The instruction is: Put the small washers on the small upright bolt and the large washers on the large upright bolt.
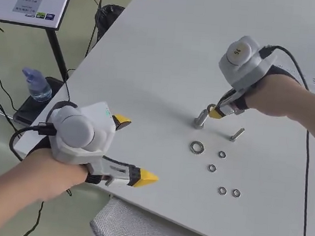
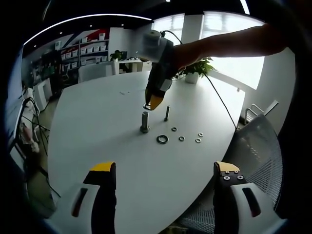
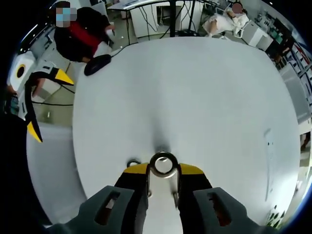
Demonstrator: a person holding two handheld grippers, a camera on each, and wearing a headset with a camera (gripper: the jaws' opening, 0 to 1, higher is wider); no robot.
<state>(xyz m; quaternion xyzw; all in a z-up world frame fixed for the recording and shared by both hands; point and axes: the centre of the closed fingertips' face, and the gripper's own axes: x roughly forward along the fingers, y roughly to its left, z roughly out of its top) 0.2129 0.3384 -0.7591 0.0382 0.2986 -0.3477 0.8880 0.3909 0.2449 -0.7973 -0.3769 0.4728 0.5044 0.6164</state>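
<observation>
a large washer (image 3: 163, 164) sat pinched between the yellow tips of the right gripper (image 3: 163, 170). the jaws were nearly closed and covered its lower edge. just below those tips stood the large bolt (image 1: 200, 120), and whether washer and bolt touched could not be told. beyond the tips lay the small bolt (image 1: 237, 134), a second large washer (image 1: 197, 147) and four small washers (image 1: 221, 154), too tiny to detail. the left gripper (image 1: 135, 148) hung wide open and empty, well apart from them.

table (image 1: 169, 58): looking matt, smooth, white
washers (image 1: 197, 147): gleaming as bare polished metal
bolts (image 1: 200, 120): showing duller grey metal
chair (image 1: 135, 230): showing woven mesh
</observation>
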